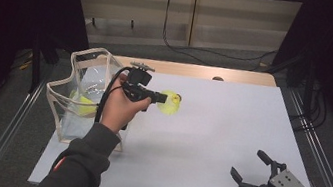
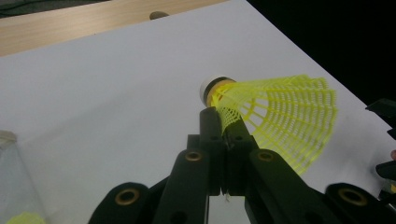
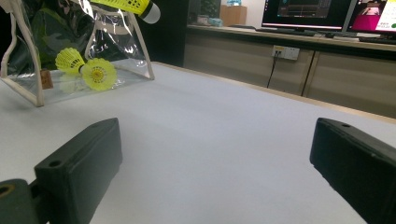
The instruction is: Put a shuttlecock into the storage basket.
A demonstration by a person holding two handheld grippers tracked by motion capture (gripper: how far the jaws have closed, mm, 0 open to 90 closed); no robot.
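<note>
left gripper [image 2: 223,122]: you've got it clamped on the yellow shuttlecock's [image 2: 280,112] skirt, above the table [image 1: 219,132]
right gripper [image 1: 248,175]: your jaws wide apart, nothing held

White table [image 1: 207,145], wooden cabinets [image 3: 261,70], wall socket [image 3: 286,52], lit monitors [image 3: 306,11]

A white tabletop [image 1: 209,130] with a bare wooden strip along its far edge. A clear bag [image 1: 84,91] with shuttlecocks inside stands near its left edge.
</note>
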